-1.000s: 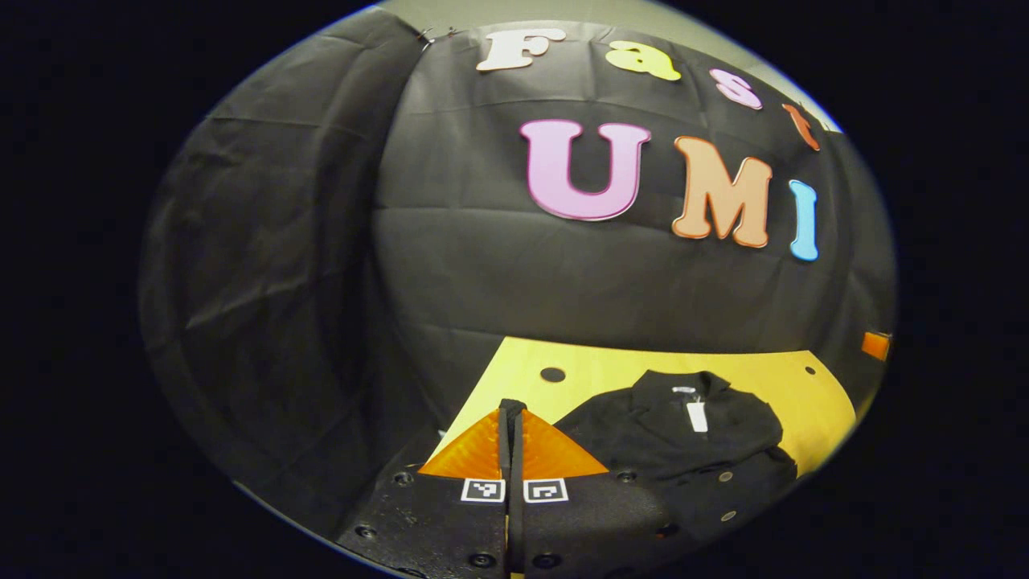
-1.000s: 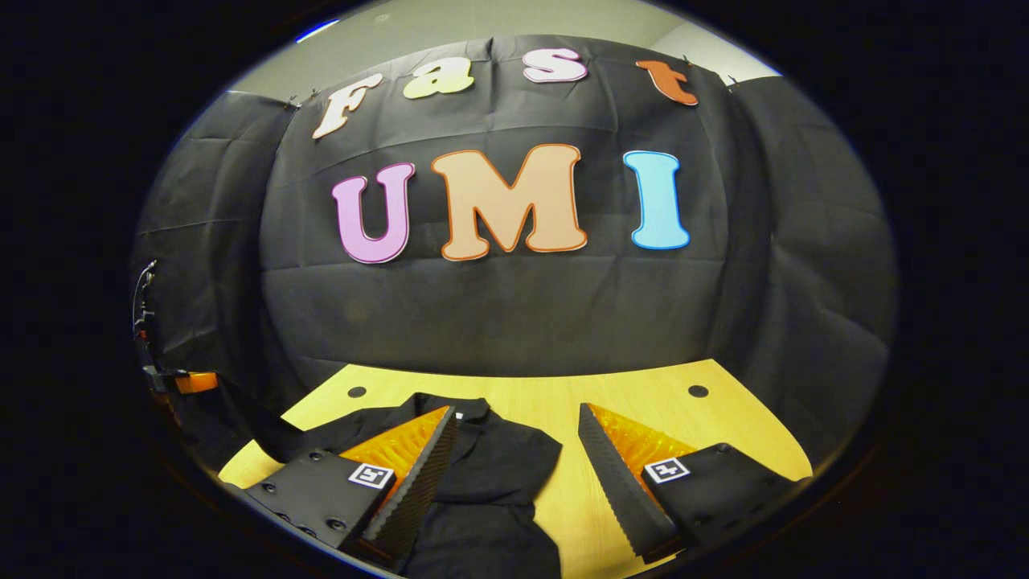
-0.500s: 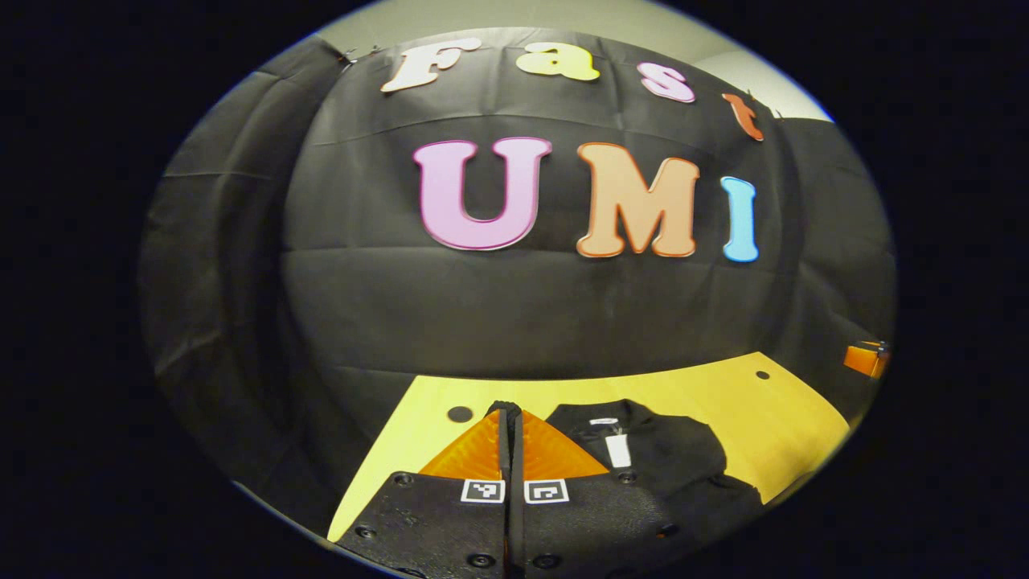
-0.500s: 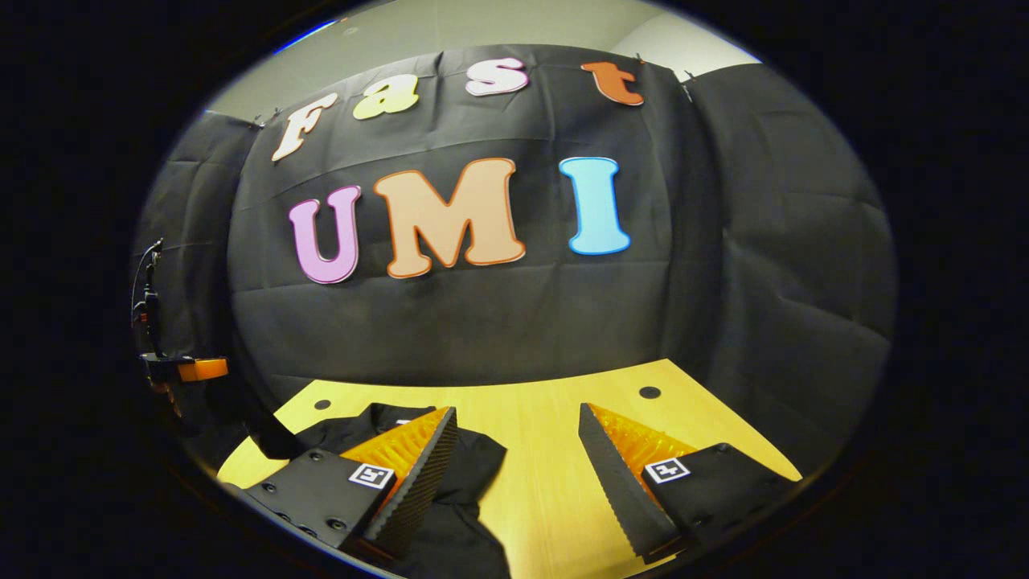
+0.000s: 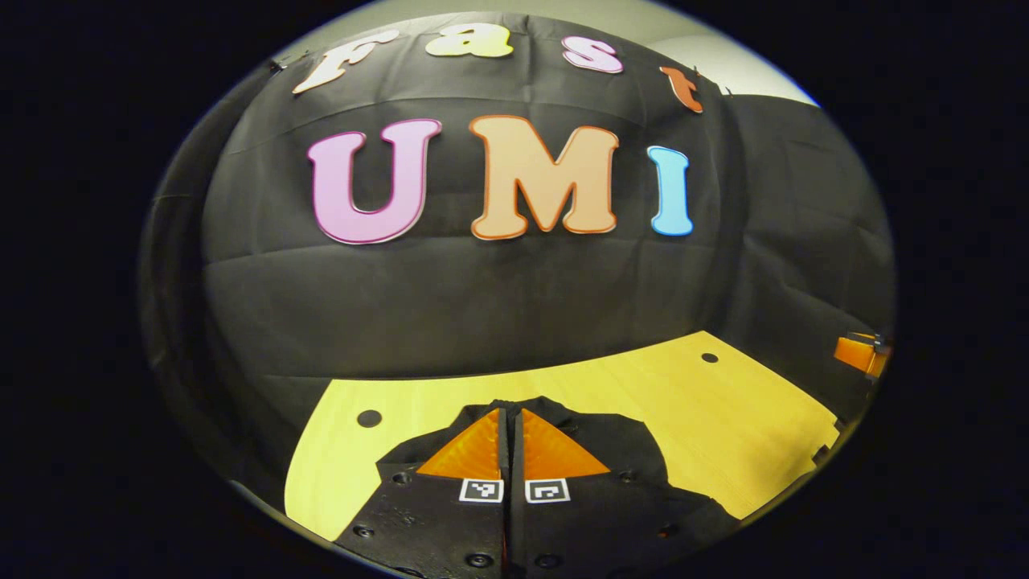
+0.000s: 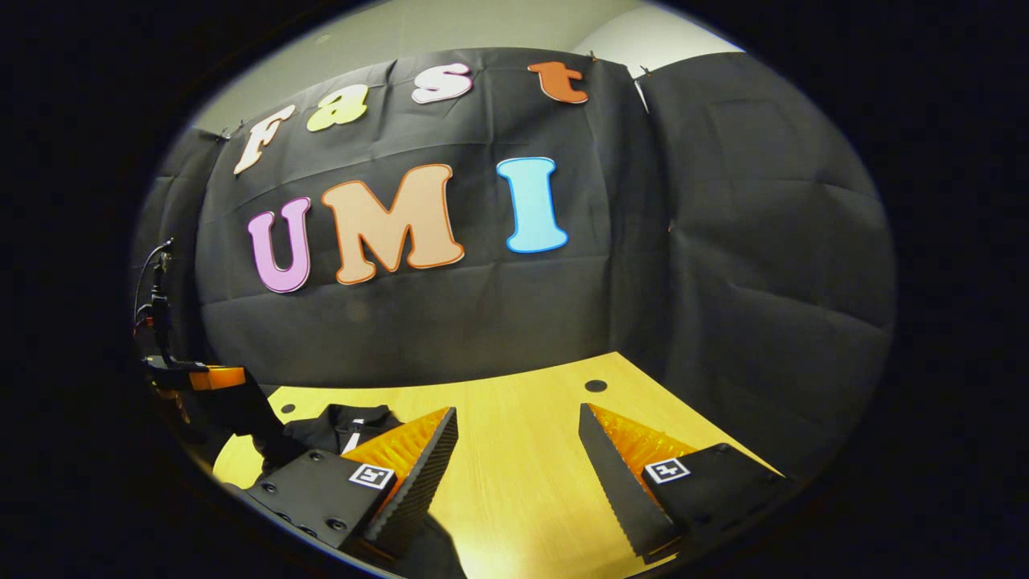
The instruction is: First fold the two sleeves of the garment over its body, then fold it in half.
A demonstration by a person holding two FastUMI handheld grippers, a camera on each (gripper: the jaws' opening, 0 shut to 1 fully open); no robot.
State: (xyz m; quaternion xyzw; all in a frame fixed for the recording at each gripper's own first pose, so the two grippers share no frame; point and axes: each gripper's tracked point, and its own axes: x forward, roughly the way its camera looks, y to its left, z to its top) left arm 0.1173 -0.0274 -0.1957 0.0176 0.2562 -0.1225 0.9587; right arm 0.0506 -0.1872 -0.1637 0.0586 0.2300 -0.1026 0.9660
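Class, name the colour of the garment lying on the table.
Black. The garment shows best in the right gripper view, on the yellow table.

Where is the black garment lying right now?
The black garment lies on the yellow table, at lower left in the right gripper view beside that hand-held gripper; in the left gripper view it sits just beyond the closed left hand-held gripper.

In the left gripper view we see the black garment (image 5: 635, 450) mostly covered by the left gripper (image 5: 510, 418), so its sleeves cannot be made out. In the right gripper view the garment (image 6: 334, 426) is partly hidden behind the right gripper (image 6: 518, 434), and the yellow surface (image 6: 522, 490) is cut off near us.
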